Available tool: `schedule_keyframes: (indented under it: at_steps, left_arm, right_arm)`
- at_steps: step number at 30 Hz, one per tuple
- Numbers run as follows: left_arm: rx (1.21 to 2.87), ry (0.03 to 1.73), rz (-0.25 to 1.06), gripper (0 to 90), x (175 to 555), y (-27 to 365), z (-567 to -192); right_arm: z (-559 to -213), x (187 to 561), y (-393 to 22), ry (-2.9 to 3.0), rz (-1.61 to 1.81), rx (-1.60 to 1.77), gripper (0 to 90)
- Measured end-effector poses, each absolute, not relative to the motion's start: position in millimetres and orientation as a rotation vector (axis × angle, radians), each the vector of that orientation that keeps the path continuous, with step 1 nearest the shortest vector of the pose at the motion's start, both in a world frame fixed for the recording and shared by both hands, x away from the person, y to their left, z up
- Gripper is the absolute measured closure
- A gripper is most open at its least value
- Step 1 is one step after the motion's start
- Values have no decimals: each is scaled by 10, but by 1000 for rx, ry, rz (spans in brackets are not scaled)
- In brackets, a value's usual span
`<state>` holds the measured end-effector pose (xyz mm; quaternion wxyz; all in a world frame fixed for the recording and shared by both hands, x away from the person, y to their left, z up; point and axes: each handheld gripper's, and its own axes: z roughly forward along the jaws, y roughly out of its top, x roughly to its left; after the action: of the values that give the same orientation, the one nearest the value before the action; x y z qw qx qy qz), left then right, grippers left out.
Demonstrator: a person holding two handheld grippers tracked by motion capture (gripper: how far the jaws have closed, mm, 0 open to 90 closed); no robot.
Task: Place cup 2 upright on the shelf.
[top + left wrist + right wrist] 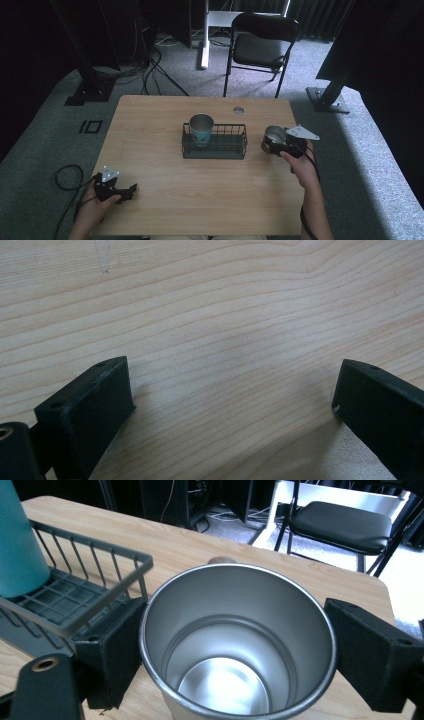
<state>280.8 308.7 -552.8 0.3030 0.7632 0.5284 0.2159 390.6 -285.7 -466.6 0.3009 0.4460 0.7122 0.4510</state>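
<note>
I see the room first in the high view: a grey carpeted floor (350, 165) fills the frame's edges, dark curtains run along the top, and black cables (155, 70) snake across the upper left. A black folding chair (260, 47) with a padded seat stands at the upper centre, beside a white post.

The light wooden table (165, 200) takes the middle of the frame, its surface a pale laminate with long wavy grain, bare where my left gripper view looks down on it (225, 315). A small round grommet sits near its far edge.

At the table's centre stands a dark wire basket (225, 150), rectangular, with thin upright bars and a grid floor. In its left end a teal cup with a metal rim (201, 130) stands upright; it shows as a smooth teal wall at the upper left of the right gripper view (17, 545).

Just right of the basket, my right gripper (280, 142) grasps a shiny steel cup (273, 135). In the right gripper view this cup (235, 645) sits between the two black jaws, which press its round rim on either side; the inside is brushed and reflective.

My left gripper (122, 192) rests at the lower left of the table, jaws spread wide with nothing between them.
</note>
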Motion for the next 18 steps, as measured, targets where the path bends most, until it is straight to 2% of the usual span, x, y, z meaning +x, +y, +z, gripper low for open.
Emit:
schedule_keyframes:
  at_steps: [18]
  left_arm:
    - [2023, 1400, 572, 33, 2808, 3087, -5527]
  right_arm:
    - [-4327, 3914, -2686, 1902, 1267, 1111, 133]
